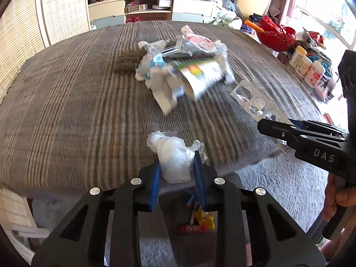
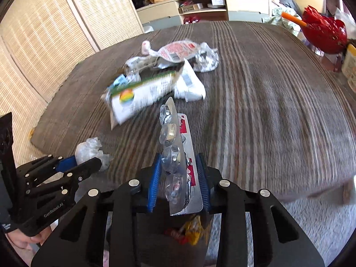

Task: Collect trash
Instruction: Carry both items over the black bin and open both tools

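My left gripper (image 1: 176,162) is shut on a crumpled clear plastic wrap (image 1: 172,153), held over the near edge of the striped table (image 1: 66,102); it shows in the right wrist view (image 2: 89,162) too. My right gripper (image 2: 179,178) is shut on an empty silver blister pack (image 2: 175,146), upright between its blue pads; in the left wrist view the pack (image 1: 251,101) sticks out from that gripper (image 1: 278,131). A pile of wrappers and paper trash (image 1: 184,66) lies mid-table, also in the right wrist view (image 2: 160,77). Below both grippers, coloured wrappers (image 1: 198,222) lie in a dark container.
Two brown rolls (image 1: 126,61) lie left of the pile. A red bowl (image 1: 277,35) and pill bottles (image 1: 304,64) stand at the table's right edge. A shelf unit (image 1: 151,6) is behind, wicker screens (image 2: 44,33) at left, grey carpet (image 1: 278,182) below.
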`<state>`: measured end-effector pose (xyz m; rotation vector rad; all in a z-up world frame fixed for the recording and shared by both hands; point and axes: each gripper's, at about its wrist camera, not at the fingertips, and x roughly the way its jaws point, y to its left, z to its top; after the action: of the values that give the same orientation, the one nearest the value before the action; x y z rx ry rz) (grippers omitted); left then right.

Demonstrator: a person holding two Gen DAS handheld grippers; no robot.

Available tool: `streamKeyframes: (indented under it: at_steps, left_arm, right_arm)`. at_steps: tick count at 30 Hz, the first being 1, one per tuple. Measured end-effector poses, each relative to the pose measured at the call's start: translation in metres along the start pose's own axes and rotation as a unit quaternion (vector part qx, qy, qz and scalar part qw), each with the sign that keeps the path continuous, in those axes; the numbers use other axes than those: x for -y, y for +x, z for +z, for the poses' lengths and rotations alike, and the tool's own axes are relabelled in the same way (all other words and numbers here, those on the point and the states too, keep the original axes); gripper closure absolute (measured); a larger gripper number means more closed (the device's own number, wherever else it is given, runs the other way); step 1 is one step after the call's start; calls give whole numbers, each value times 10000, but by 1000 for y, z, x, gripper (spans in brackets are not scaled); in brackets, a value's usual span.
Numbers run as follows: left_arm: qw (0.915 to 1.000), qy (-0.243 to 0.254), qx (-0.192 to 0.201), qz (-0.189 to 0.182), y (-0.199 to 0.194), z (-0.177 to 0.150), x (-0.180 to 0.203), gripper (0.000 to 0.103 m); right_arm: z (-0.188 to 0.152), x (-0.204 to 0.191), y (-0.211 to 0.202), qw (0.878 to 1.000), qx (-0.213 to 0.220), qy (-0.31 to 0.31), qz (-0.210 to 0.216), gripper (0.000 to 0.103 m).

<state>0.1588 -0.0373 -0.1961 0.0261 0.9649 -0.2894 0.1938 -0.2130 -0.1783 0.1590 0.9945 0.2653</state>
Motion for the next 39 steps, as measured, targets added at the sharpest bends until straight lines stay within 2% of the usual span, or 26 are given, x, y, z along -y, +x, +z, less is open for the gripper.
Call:
streamKeyframes:
  at_steps: [12,16,23,27,33,38,39]
  left_arm:
    - [9997,-44,-111,-219,-22,-61,17,78]
    - [9991,-80,-310,-285,-15,-87,21,78]
    - [9977,-58,-568,-370,6,-122,26,78]
    - [9957,-102,-734,-547,19,-134,25,78]
    - [9946,-27,-911,-497,32,-146,26,78]
    - [9938,-100,-981,-509,39,-148,23,71]
    - [9938,-113,-982,-508,40,-148,22,69]
  right_arm:
    - [-72,6,-6,9993,-126,348,21,71]
    - [-90,4,-6,9993,-122,279,-226,71]
    - [-117,5,2,9985,-307,400,-215,71]
    - [-131,6,12,9976,-450,461,-240,71]
    - [-143,4,28,9963,-612,575,-177,71]
    - [-141,0,36,9954,-682,643,-180,69]
    - [-140,0,36,9955,-673,646,-183,65]
